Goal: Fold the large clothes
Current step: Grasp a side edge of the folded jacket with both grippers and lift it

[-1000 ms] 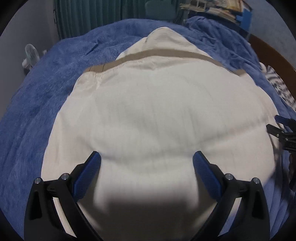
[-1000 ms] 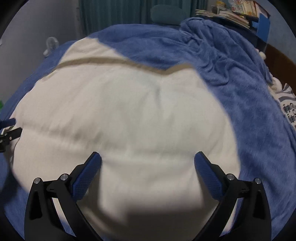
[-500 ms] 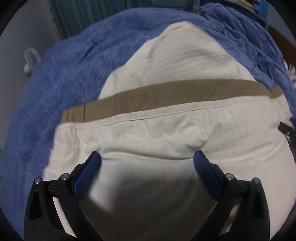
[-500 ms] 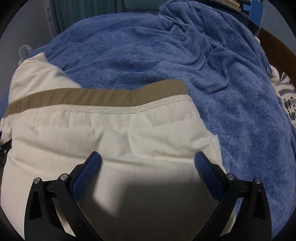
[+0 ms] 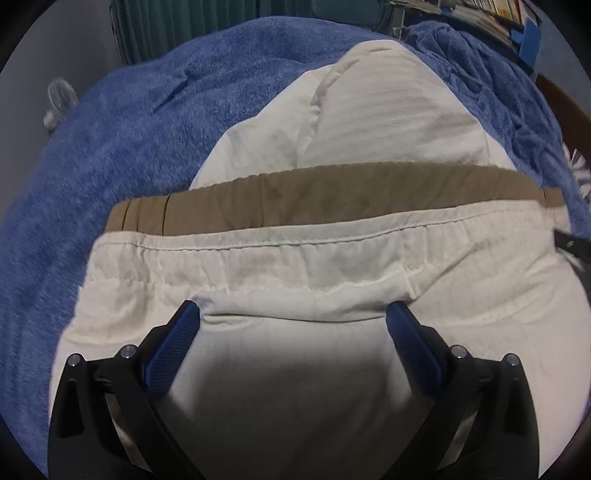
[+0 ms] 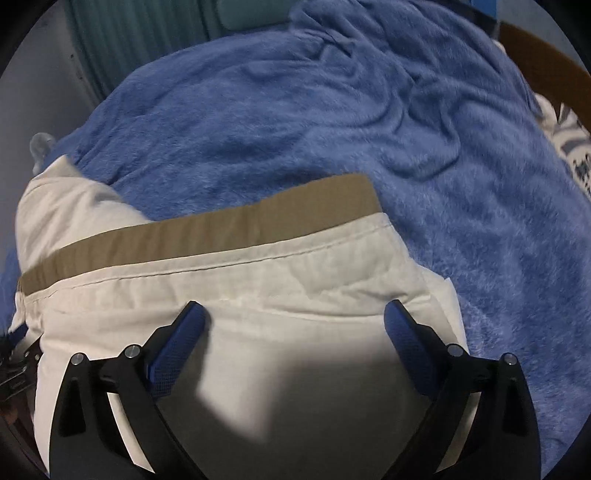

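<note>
Cream garment [image 5: 295, 266] now folded, tan band [image 5: 332, 199] exposed.

Garment [image 5: 303, 258] lies on the blanket [image 5: 110, 155] covering the bed, its folded-over near layer ending in a stitched hem with the waistband [image 5: 314, 195] just behind it and more of the garment running on behind that. Left tongs [image 5: 293, 314] over the garment's near part, fingers wide apart; right tongs [image 6: 291, 314] likewise, near the garment's right edge, blanket spreading right and behind. Each tongs' tip shows at the other view's side edge; shelf of books [image 5: 480, 11] behind the bed, far right.
</note>
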`<action>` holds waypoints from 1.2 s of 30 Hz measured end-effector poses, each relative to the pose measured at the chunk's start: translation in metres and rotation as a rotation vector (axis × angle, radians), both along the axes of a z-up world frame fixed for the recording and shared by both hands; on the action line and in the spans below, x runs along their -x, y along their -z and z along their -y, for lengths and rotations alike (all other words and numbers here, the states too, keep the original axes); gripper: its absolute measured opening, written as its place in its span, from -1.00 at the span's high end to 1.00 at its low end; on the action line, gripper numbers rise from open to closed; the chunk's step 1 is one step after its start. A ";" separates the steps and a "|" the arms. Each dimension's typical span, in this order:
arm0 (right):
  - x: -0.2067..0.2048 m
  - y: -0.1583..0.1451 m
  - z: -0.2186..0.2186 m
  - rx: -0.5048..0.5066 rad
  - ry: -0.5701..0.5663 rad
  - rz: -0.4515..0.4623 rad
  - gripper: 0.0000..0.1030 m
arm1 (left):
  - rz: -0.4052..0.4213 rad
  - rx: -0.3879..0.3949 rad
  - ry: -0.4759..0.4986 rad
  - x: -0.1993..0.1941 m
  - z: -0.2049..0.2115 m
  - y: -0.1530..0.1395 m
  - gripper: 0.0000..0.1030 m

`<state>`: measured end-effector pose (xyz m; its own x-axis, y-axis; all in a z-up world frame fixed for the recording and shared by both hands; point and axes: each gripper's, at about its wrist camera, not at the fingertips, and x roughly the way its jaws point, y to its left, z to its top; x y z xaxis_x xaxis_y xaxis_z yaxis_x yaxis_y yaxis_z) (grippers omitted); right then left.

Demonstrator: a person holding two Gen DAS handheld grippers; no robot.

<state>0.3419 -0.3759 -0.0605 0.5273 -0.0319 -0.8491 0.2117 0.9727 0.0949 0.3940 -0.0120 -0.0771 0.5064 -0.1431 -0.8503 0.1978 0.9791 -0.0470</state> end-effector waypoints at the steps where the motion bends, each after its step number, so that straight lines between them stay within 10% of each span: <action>1: -0.001 0.004 0.000 0.000 0.004 -0.005 -0.83 | -0.007 0.033 -0.003 0.000 -0.005 0.002 -0.89; 14: 0.056 -0.027 -0.010 0.165 -0.151 0.039 -0.82 | 0.216 -0.115 0.069 0.067 -0.040 -0.051 -0.88; 18: 0.069 -0.030 0.024 0.129 -0.160 0.020 -0.83 | 0.171 -0.173 0.048 0.050 -0.073 -0.057 -0.88; 21: 0.071 -0.018 0.046 0.029 -0.167 0.006 -0.83 | 0.008 -0.110 0.061 0.022 -0.091 -0.031 -0.88; 30: 0.089 0.013 0.096 -0.164 -0.176 0.024 -0.81 | -0.017 0.069 0.095 0.026 -0.152 -0.004 -0.87; 33: 0.093 0.009 0.093 -0.186 -0.239 0.052 -0.42 | -0.026 0.227 0.152 0.036 -0.172 -0.004 -0.38; 36: 0.096 0.003 0.089 -0.196 -0.271 0.042 -0.33 | -0.037 0.324 0.158 0.047 -0.186 0.000 -0.32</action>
